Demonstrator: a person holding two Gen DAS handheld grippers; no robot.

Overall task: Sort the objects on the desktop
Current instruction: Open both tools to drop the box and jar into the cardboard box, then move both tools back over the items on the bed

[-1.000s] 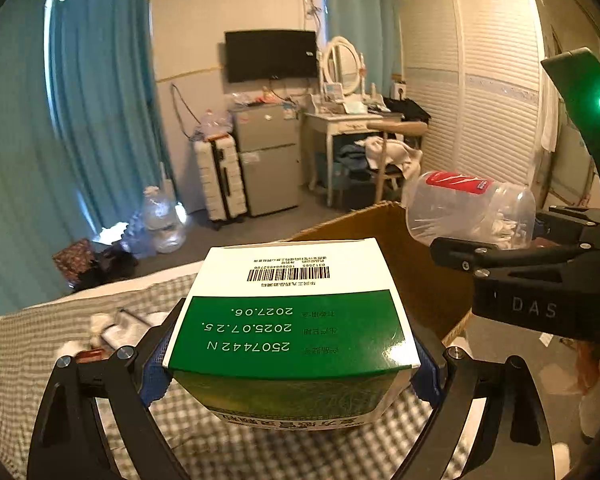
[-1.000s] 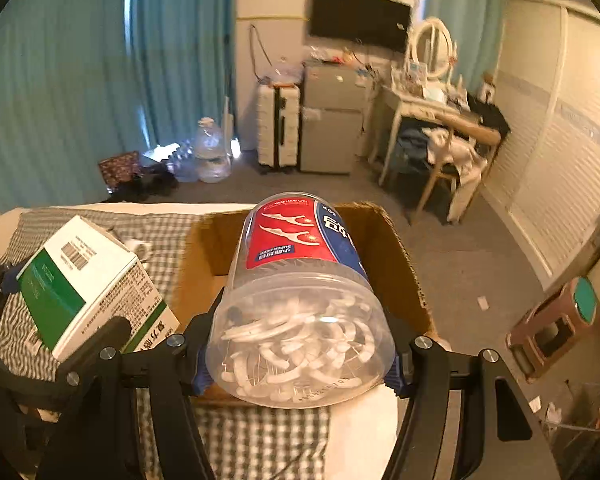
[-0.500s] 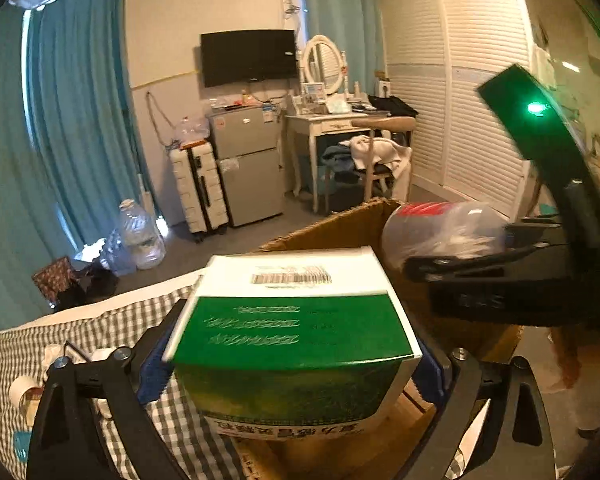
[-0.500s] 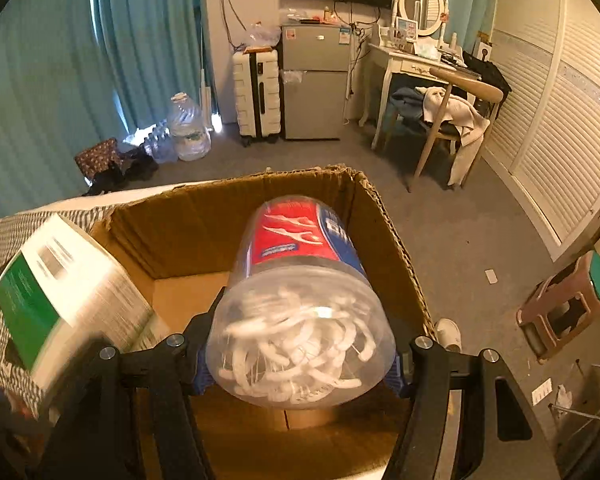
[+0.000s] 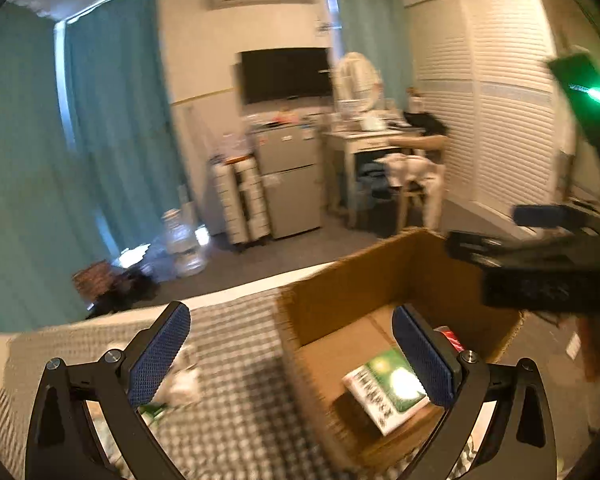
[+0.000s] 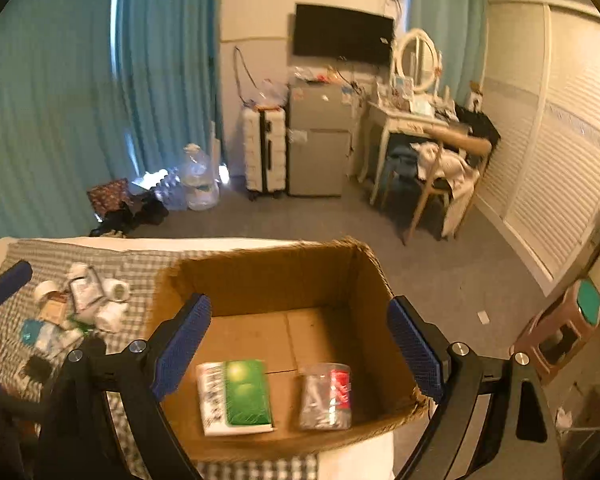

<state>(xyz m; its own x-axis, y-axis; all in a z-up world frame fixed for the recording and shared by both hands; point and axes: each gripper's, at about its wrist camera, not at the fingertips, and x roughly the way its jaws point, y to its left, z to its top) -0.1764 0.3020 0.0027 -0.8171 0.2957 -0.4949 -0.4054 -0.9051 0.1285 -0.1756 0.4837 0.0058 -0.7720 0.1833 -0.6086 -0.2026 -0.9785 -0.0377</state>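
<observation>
Right wrist view: green box point(image 6: 236, 396) and floss-pick jar point(image 6: 326, 396) lie in cardboard box point(image 6: 276, 276) | right gripper point(image 6: 298, 354) and left gripper point(image 5: 290, 354) both spread, empty | next (judged): fetch from clutter point(image 6: 74, 308) on checked cloth point(image 6: 140, 270)

No legible text anywhere.

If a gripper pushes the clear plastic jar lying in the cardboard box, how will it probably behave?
The clear plastic jar lies on its side on the flat floor of the cardboard box, so it would probably roll. Its smooth wall may slip against pads. It seems light, holding only small white pieces.
</observation>
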